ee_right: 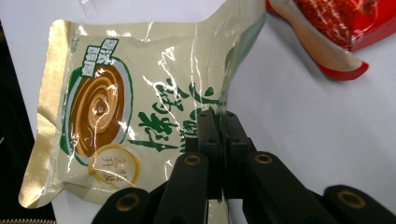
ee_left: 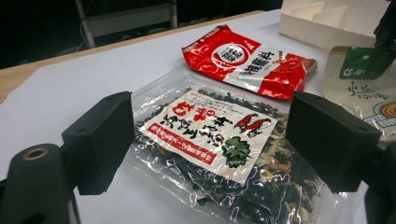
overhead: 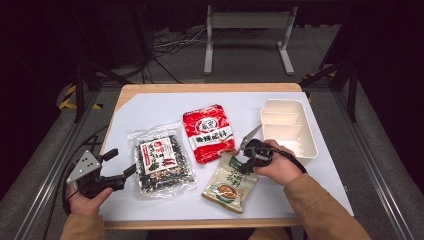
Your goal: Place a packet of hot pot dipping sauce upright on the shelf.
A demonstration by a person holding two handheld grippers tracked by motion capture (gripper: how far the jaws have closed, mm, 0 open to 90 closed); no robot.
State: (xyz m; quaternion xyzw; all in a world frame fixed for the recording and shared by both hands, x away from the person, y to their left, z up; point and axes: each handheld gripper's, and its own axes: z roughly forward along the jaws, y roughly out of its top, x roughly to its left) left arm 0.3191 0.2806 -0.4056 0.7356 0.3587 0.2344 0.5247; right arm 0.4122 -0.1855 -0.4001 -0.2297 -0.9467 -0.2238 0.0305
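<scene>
Now | right claw (ee_right: 219,122) pinching green-gold pouch (ee_right: 116,107) edge | left claw (ee_left: 210,140) spread beside seaweed bag (ee_left: 219,154)

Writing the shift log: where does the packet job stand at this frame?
Done: nothing yet; the white divided tray holds no packet. In hand: the right gripper is shut on the edge of the green-and-gold pouch, which curls up at the grip. Left: the red packet and clear seaweed bag lie flat on the table; the left gripper is open beside the bag.
</scene>
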